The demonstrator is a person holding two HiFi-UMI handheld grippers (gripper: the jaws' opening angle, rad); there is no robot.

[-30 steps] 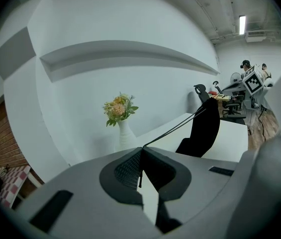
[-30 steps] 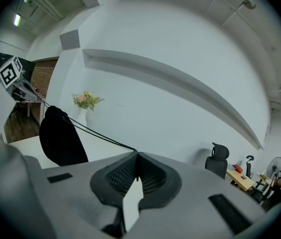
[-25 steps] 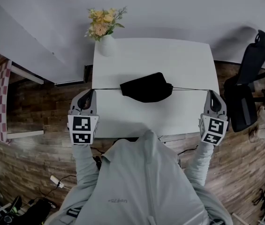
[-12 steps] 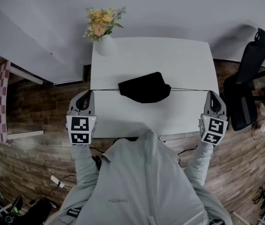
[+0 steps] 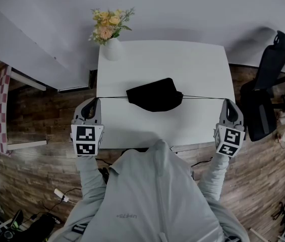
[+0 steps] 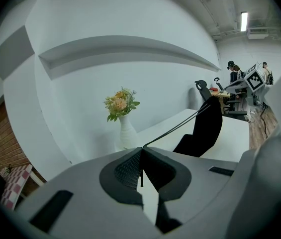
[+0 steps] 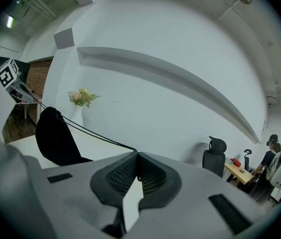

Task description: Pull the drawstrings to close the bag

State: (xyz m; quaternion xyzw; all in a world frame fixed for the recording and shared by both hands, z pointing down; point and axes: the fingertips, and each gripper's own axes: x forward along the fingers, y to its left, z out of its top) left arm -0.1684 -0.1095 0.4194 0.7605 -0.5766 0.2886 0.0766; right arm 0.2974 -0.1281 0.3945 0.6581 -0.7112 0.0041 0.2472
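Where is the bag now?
Head view: the black bag is centred on the table, its drawstrings running to the left gripper and right gripper.

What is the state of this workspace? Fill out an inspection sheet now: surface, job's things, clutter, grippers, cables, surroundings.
Surface: white table.
Job's things: black bag mid-table; left drawstring and right drawstring taut.
Clutter: vase of flowers at far left corner.
Grippers: left gripper shut on left drawstring; right gripper shut on right drawstring.
Cables: leads on floor, lower left.
Surroundings: wooden floor, white wall, office chair right.
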